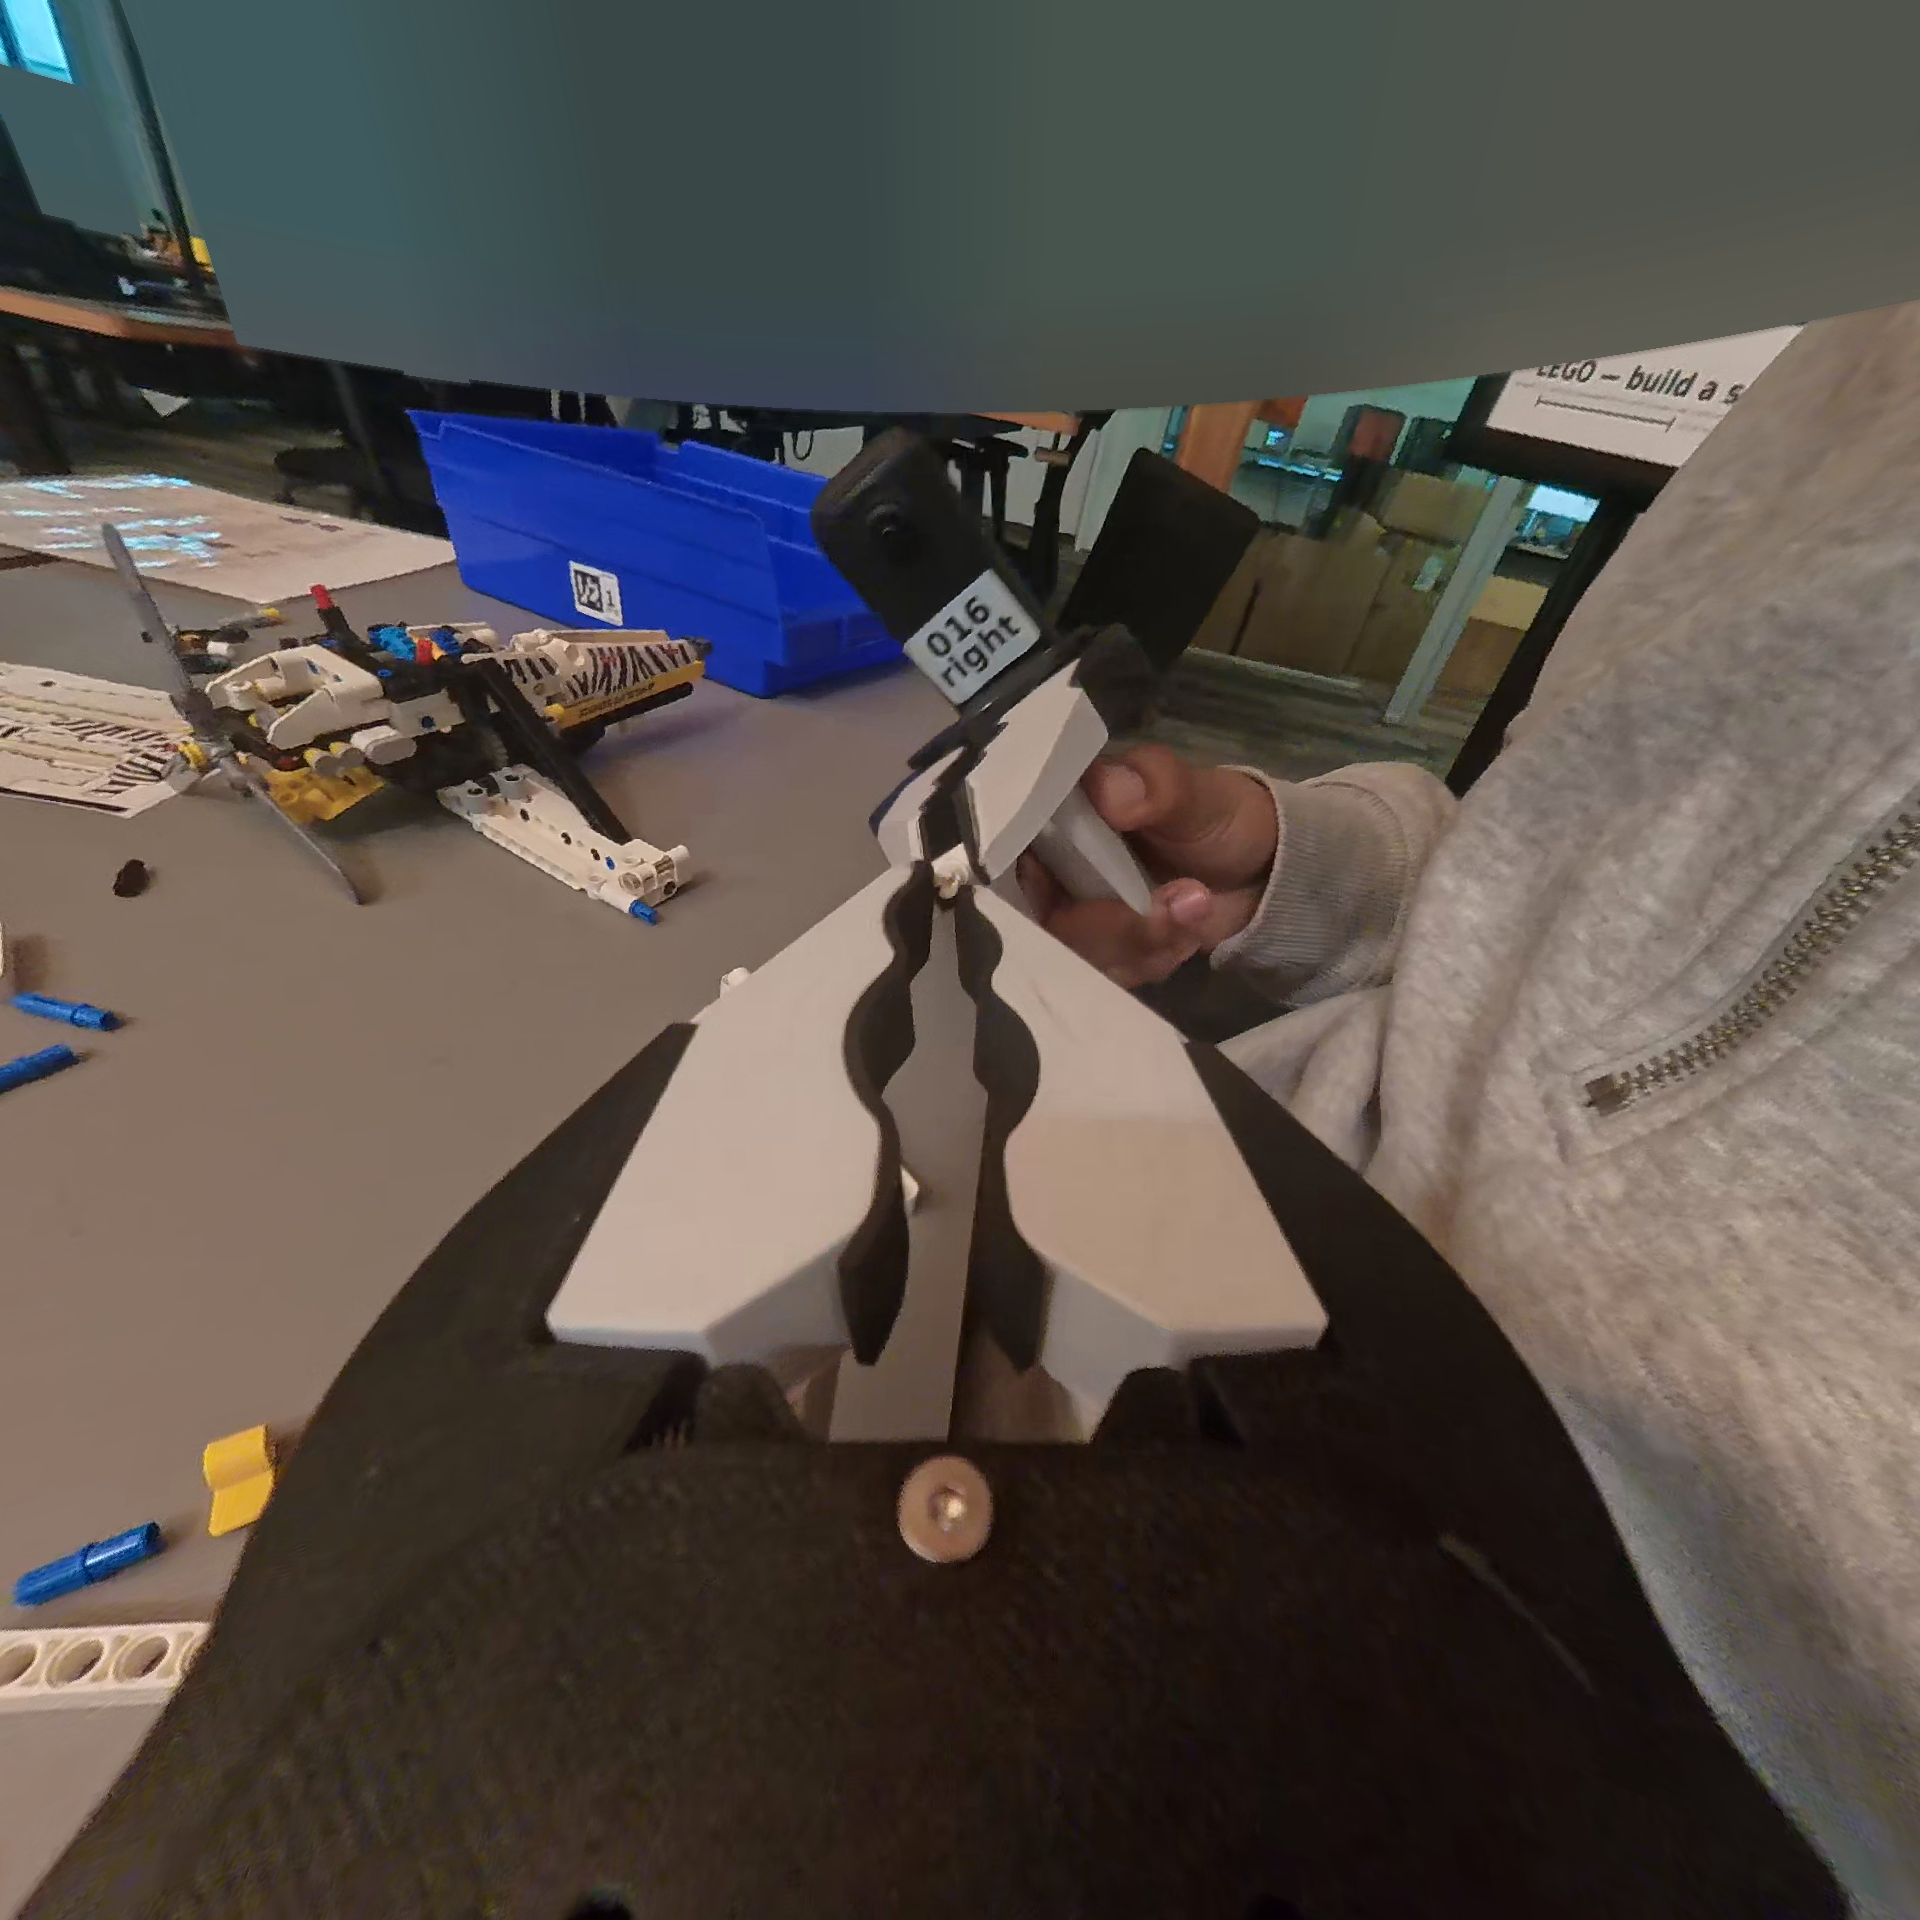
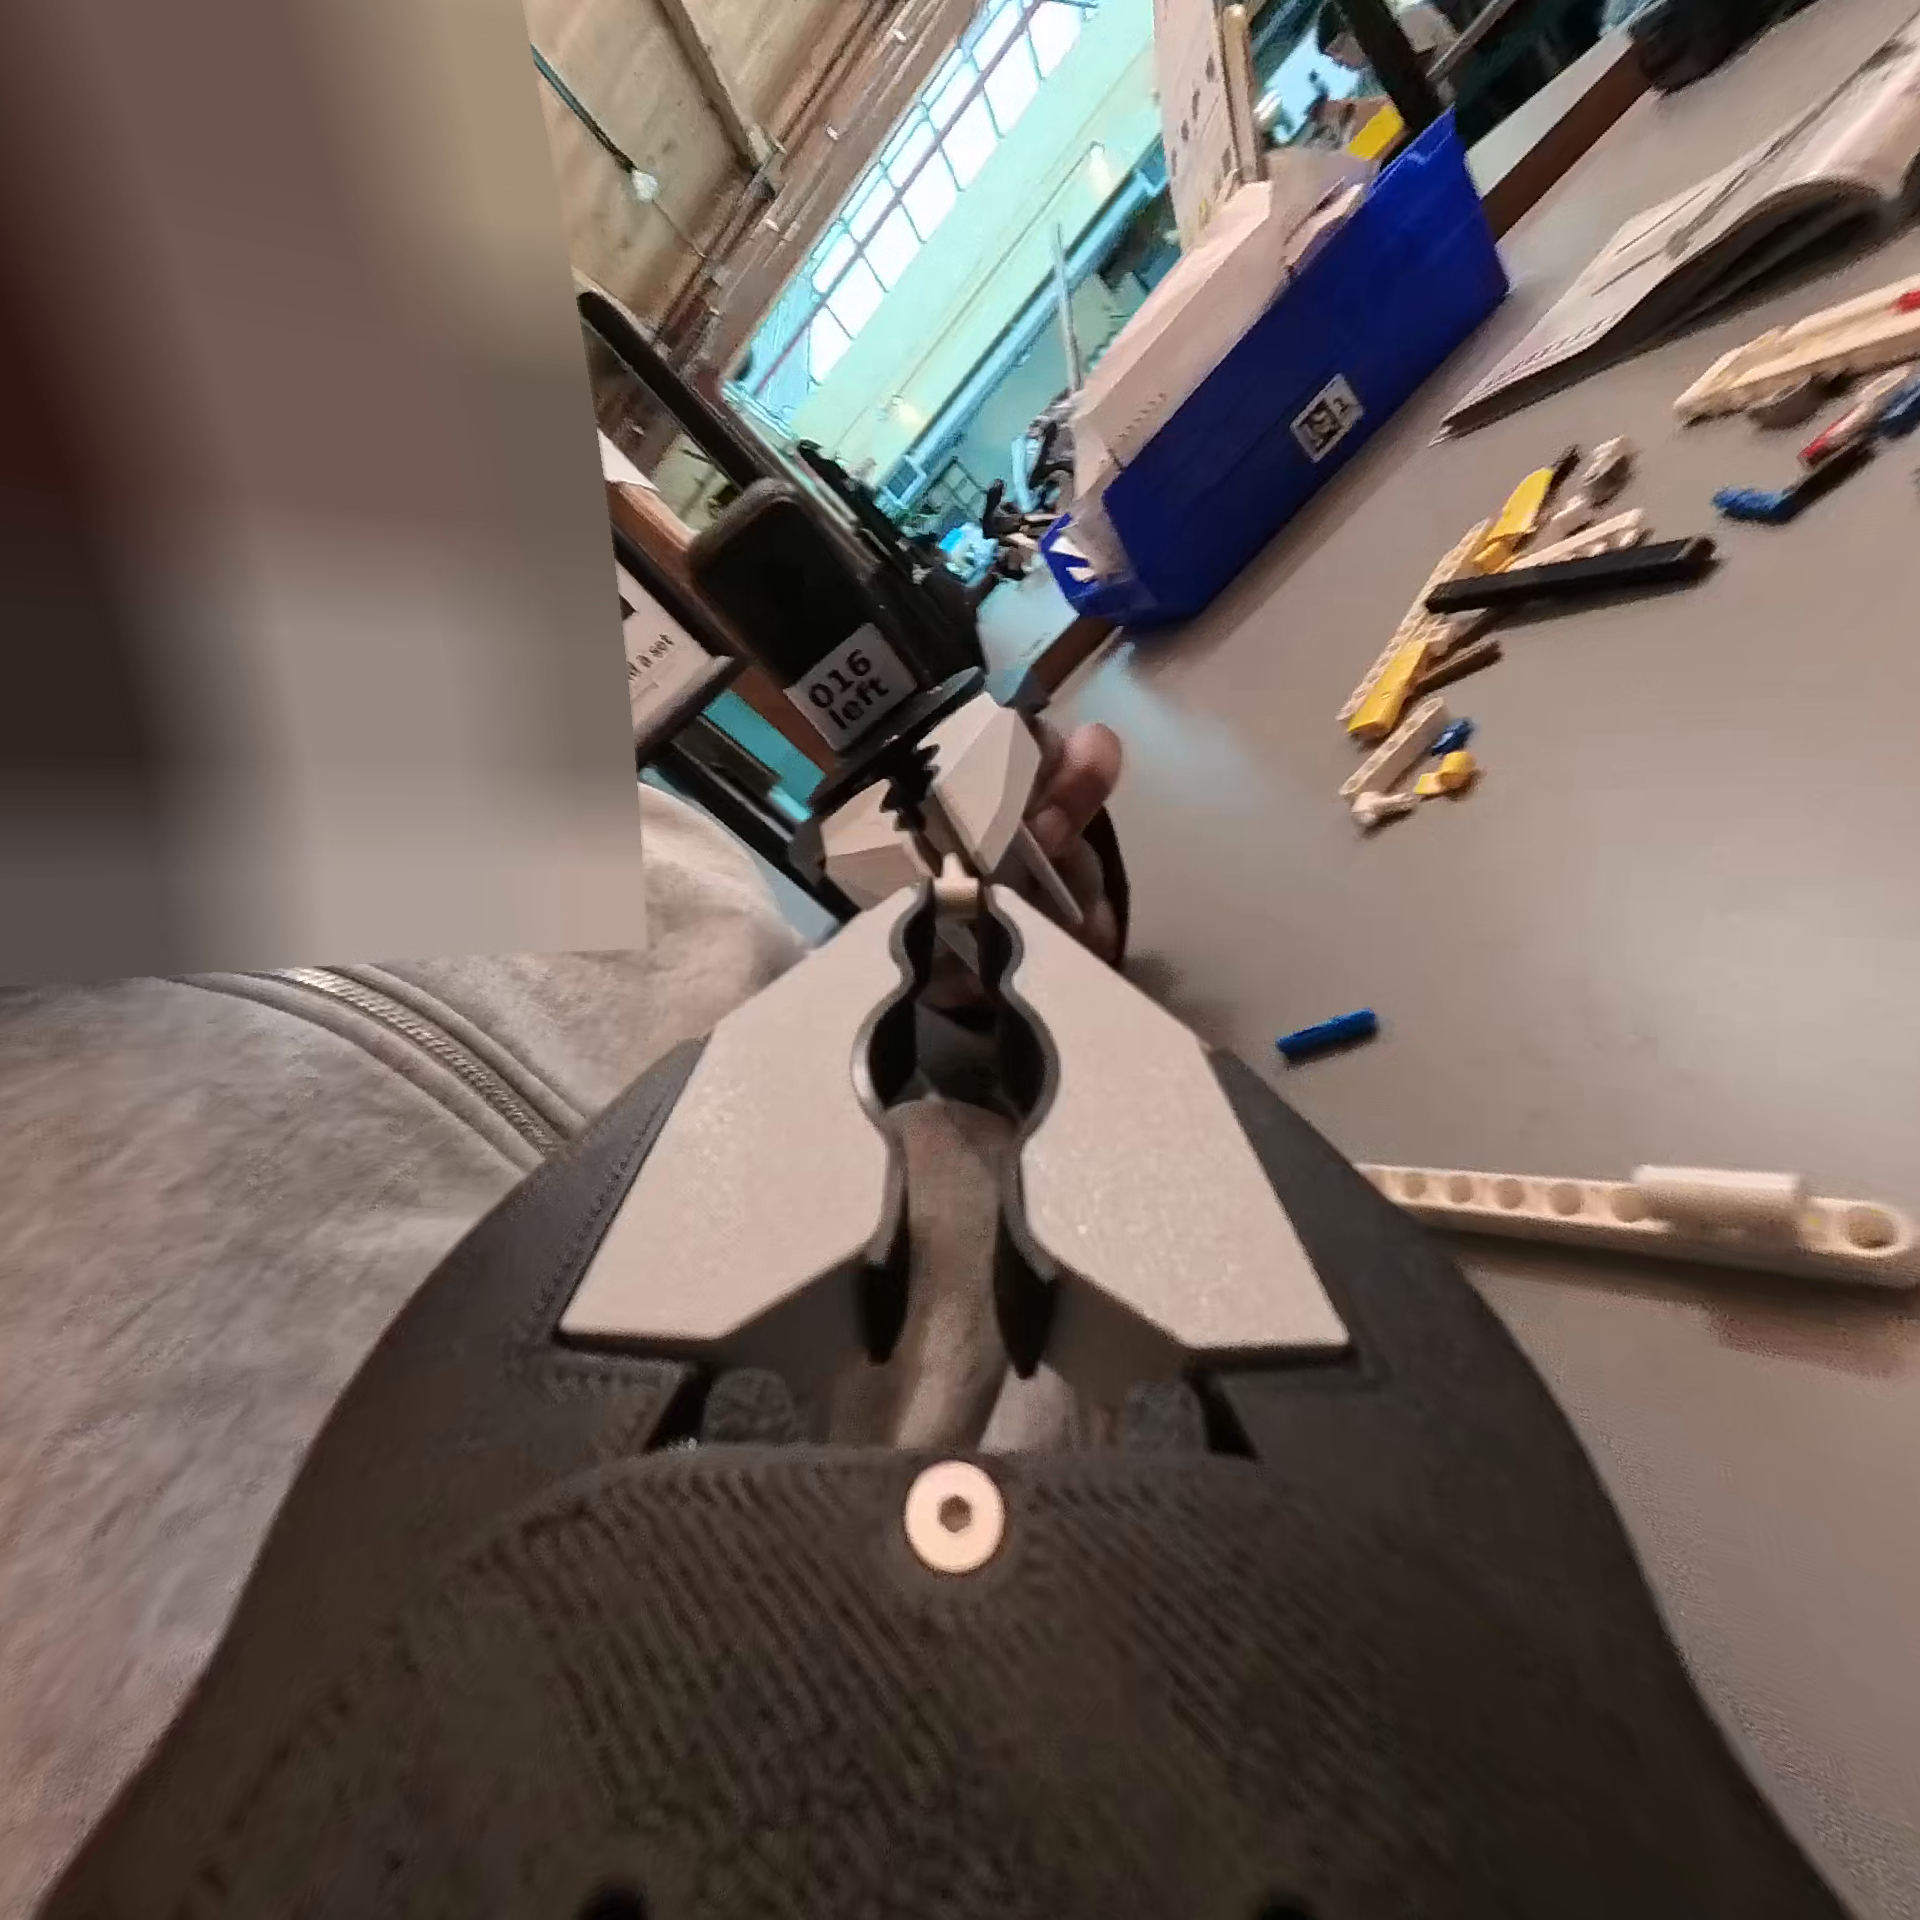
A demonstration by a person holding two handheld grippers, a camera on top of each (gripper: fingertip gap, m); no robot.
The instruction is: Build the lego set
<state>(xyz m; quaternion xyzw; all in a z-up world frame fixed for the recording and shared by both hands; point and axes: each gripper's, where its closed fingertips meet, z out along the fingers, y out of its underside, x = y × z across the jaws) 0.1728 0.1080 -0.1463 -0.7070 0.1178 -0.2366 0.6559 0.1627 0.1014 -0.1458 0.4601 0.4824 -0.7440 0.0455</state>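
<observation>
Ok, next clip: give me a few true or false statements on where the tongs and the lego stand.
1. The left tongs and right tongs meet tip to tip. True.
2. A small white piece sits pinched at their tips. True.
3. The bin stands on the floor. False: the blue bin is on the grey table.
4. The left tongs hold the model. False: the partly built model rests on the table, apart.

Tiny white piece (image 1: 948, 883) between tong tips: kind unclear.
</observation>
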